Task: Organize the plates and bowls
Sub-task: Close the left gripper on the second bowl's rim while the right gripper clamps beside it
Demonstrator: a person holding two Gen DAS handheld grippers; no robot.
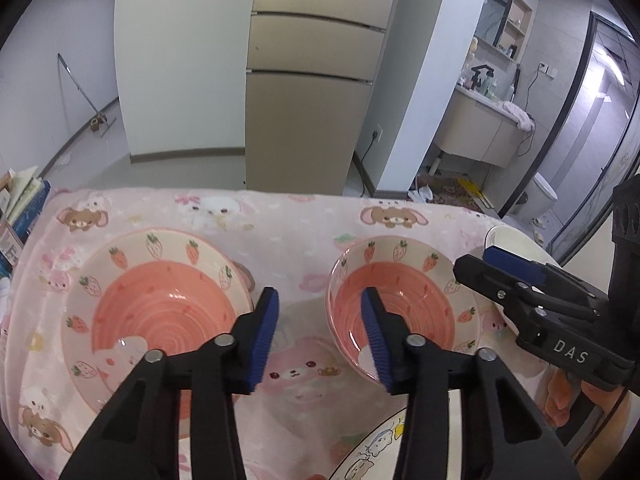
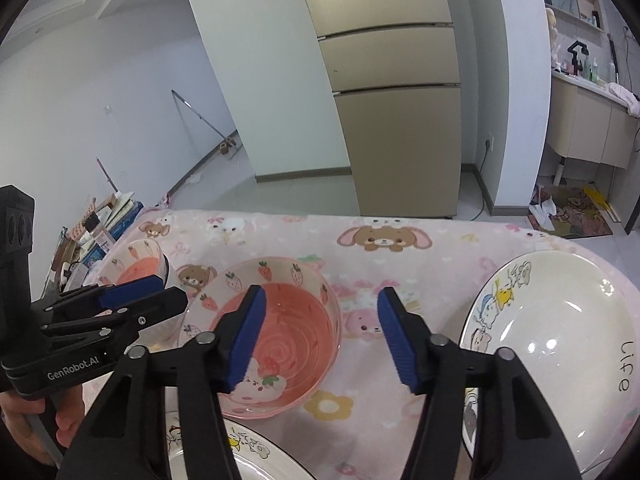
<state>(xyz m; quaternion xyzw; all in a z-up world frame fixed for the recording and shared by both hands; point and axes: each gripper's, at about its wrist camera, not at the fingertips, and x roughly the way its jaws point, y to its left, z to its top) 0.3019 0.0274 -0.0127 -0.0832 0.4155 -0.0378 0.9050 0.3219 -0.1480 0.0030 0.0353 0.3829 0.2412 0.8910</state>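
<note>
1. Table covered by a pink cartoon-animal blanket (image 1: 304, 216); bears, bunnies and bows printed on it.
2. Left wrist view: left gripper (image 1: 320, 336) hangs over the blanket, jaws partly spread, nothing between the blue pads (image 1: 264, 336). Bare cloth shows in the gap.
3. Left of that gap lies a wide strawberry-pattern deep plate (image 1: 156, 312), pink spiral centre, cream rim. The left finger overlaps its near right rim in the view; contact cannot be told.
4. Right of the gap sits a smaller strawberry bowl (image 1: 400, 304), same pattern. The right finger's pad lies in front of its inside; touching or not, cannot tell.
5. Right wrist view: right gripper (image 2: 320, 340) also partly spread and empty. Its left pad overlaps the strawberry bowl's inside, its right pad is over open blanket; the bowl's right wall appears between the two fingers, pads not pressing on it.
6. A white cartoon plate lettered "Life" (image 2: 560, 340) rests at the right edge of the table, apart from the bowl.
7. Another white cartoon plate (image 2: 248, 456) lies at the near edge, just in front of the bowl, partly hidden by the gripper.
8. Beyond the table: beige three-door fridge (image 1: 308, 92); stacked books (image 2: 108, 220) past the table's left end.
9. A hand (image 2: 48, 424) grasps the left gripper's handle at the lower left of the right wrist view.
</note>
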